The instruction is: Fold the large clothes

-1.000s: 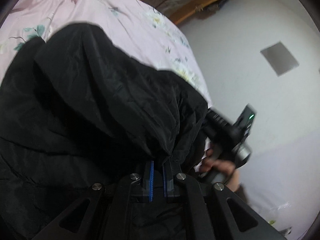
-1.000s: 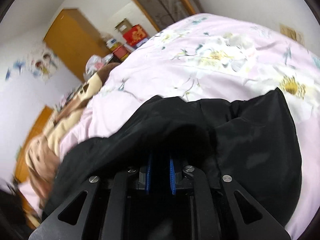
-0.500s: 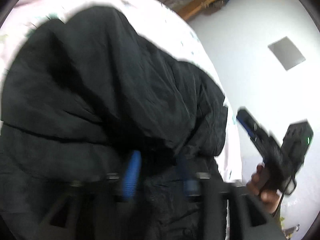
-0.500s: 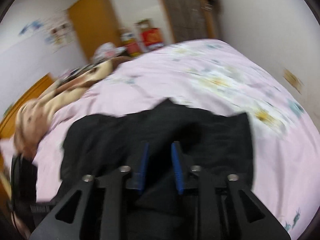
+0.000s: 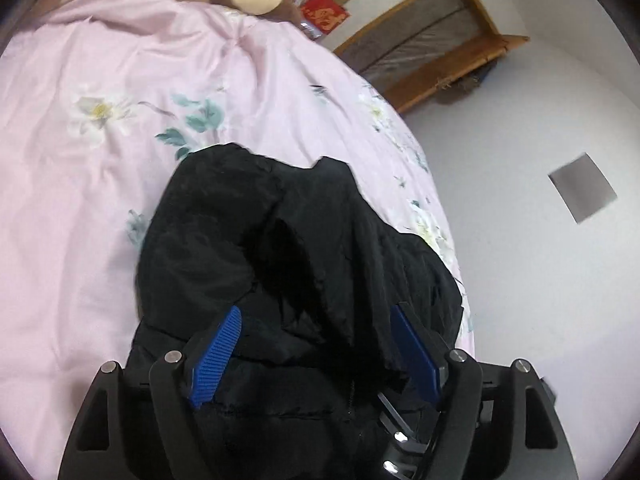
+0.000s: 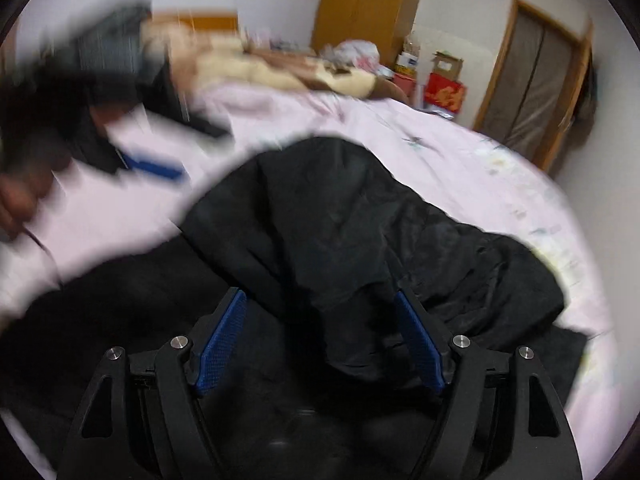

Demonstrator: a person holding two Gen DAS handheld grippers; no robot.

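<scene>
A large black padded jacket [image 5: 304, 264] lies bunched on the pink floral bedspread [image 5: 100, 184]. My left gripper [image 5: 316, 320] is open, its blue pads wide apart, with jacket fabric lying loosely between them. In the right wrist view the jacket [image 6: 360, 232] spreads across the bed, and my right gripper [image 6: 320, 304] is open too, with a fold of the jacket between its pads. The left gripper also shows, blurred, at the upper left of the right wrist view [image 6: 148, 166].
A beige and brown blanket [image 6: 280, 68] lies at the far side of the bed. An orange wardrobe [image 6: 364, 4], red boxes [image 6: 444, 90] and a wooden door [image 6: 536, 88] stand behind. A white wall [image 5: 540, 128] runs beside the bed.
Both grippers were shut on the jacket a second ago and have opened wide, letting it drop onto the bed. Both have pulled back, and the left gripper has swung away from the right one.
</scene>
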